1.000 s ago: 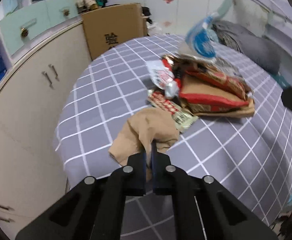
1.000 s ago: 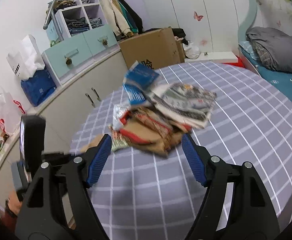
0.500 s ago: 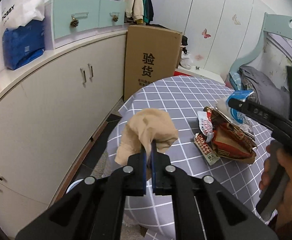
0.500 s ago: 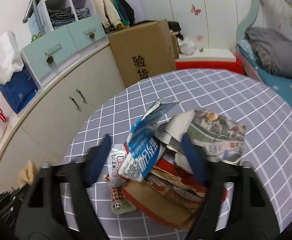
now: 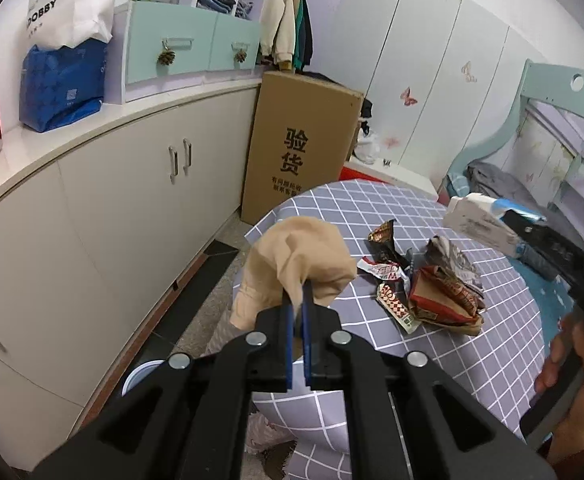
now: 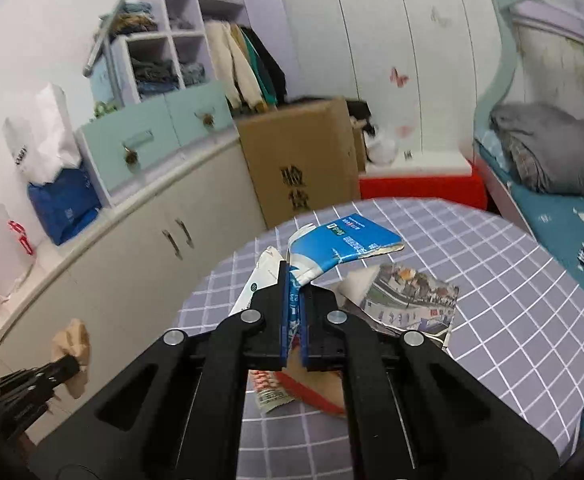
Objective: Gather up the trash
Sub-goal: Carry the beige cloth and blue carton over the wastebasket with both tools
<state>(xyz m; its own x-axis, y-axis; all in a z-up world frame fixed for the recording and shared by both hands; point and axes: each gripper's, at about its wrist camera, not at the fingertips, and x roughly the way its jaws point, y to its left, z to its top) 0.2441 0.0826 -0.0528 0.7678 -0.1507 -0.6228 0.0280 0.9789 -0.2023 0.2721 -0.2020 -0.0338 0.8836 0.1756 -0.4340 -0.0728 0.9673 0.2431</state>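
Observation:
My left gripper [image 5: 300, 296] is shut on a crumpled tan paper [image 5: 300, 256], held in the air past the left edge of the round table [image 5: 372, 208]. In the right wrist view the same tan paper [image 6: 72, 344] shows at the lower left. My right gripper [image 6: 294, 280] is shut on a flattened blue and white carton [image 6: 344, 244], lifted above the trash pile [image 6: 412, 300]. The left wrist view shows that carton [image 5: 480, 220] at the right, over the pile of wrappers [image 5: 436, 292] on the grey checked cloth.
A tall cardboard box [image 5: 300, 152] stands behind the table against the beige cabinets [image 5: 132, 208]. A round white and blue bin [image 5: 140, 376] sits on the floor below the left gripper. A bed [image 6: 552, 200] lies to the right. A person's hand [image 5: 572, 360] holds the right gripper.
The left gripper lifted the tan paper off the table and carried it beyond the edge. The right gripper's jaws closed on the blue carton and raised it from the pile.

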